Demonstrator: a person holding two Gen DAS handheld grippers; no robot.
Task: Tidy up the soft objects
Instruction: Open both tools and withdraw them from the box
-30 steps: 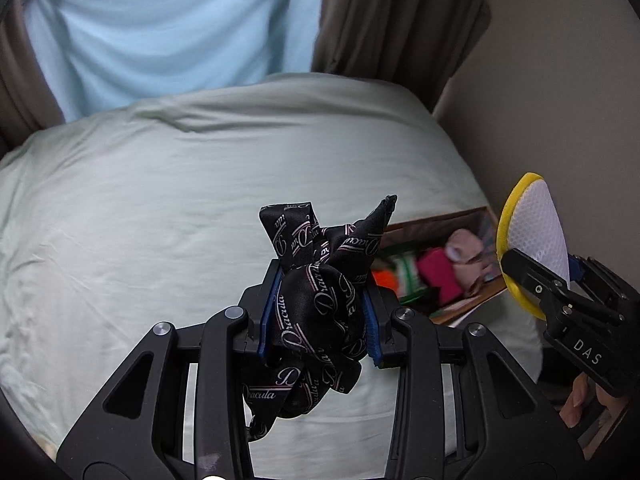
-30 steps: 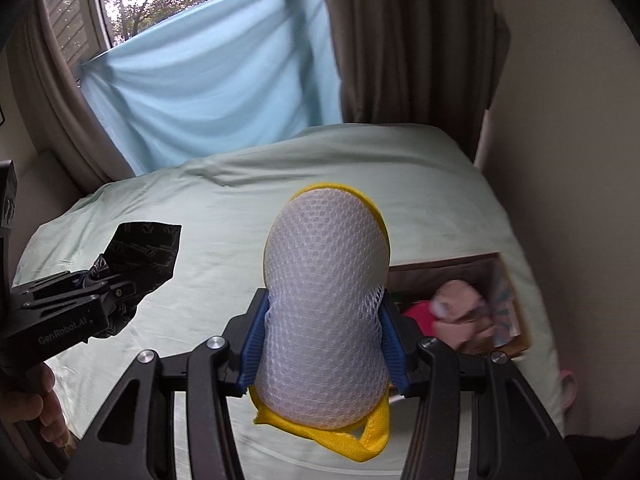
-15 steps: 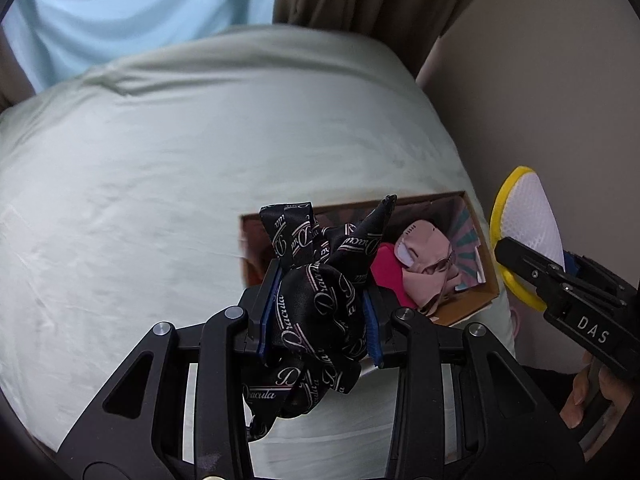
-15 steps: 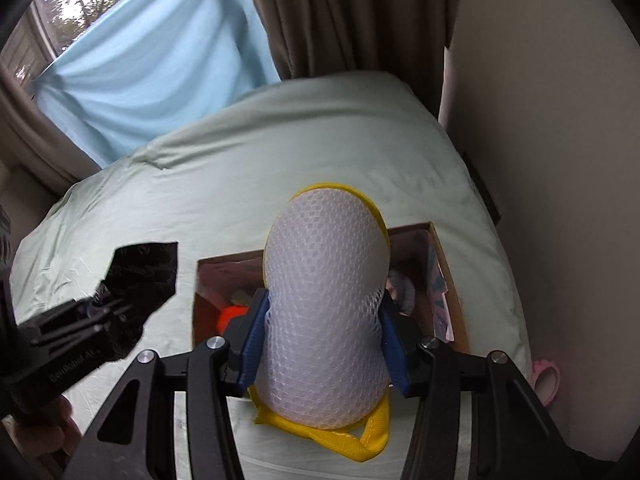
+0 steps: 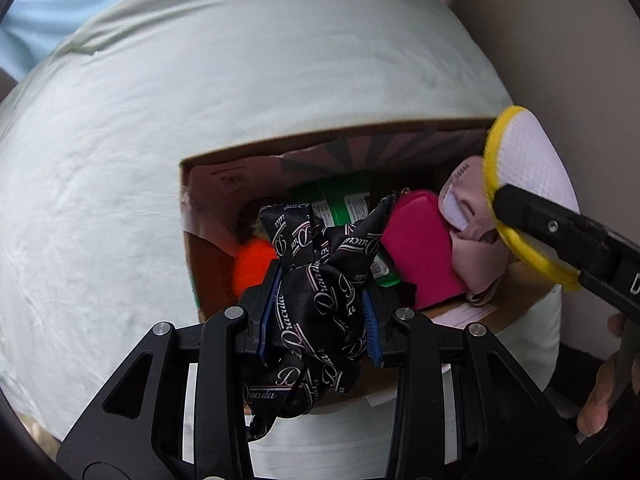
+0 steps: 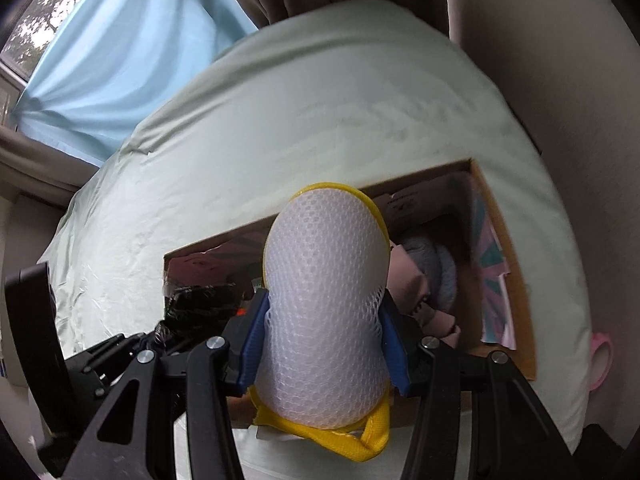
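My left gripper (image 5: 320,308) is shut on a crumpled black satin cloth (image 5: 320,296) printed with white script. It holds the cloth over the near left part of an open cardboard box (image 5: 208,168) on the bed. My right gripper (image 6: 324,344) is shut on a white mesh pouch with yellow trim (image 6: 324,304) and holds it above the box (image 6: 516,264). The pouch also shows at the right of the left wrist view (image 5: 528,168). In the box lie an orange item (image 5: 252,268), a magenta item (image 5: 420,248), green packets (image 5: 344,204) and a pale pink cloth (image 5: 468,232).
The box sits at the near right of a bed covered with a pale green sheet (image 5: 200,100). A beige wall (image 6: 580,80) runs close along the right. Blue and brown curtains (image 6: 120,60) hang behind the bed. A pink ring-shaped item (image 6: 600,356) lies at the bed's right edge.
Both grippers have moved forward and tilted down over the box, which now fills the middle of both views. Each keeps its hold on its item.
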